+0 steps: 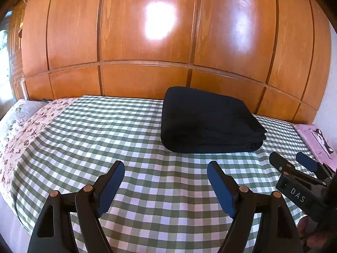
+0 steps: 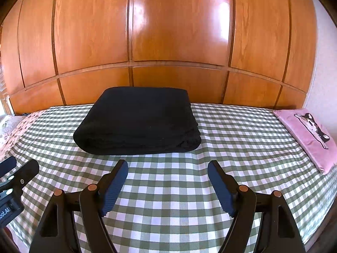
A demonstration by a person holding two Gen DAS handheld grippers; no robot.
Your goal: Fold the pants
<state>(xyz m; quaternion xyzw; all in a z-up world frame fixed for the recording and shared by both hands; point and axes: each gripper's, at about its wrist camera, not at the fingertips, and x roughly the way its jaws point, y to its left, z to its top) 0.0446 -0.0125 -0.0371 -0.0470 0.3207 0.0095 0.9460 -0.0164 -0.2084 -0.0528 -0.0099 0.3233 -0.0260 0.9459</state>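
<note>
Black pants lie folded into a thick, neat rectangle on the green-and-white checked bedcover, toward the far side of the bed. In the right wrist view the same pants sit straight ahead. My left gripper hovers open over bare cover, short of the pants and to their left, with nothing between its blue pads. My right gripper stands open just in front of the pants' near edge, not touching them. Each gripper shows at the edge of the other's view: the right gripper and the left gripper.
A wooden panelled wardrobe runs behind the bed. A pink folded cloth with a cat print lies at the right end. A floral sheet and a pale pillow lie at the left end.
</note>
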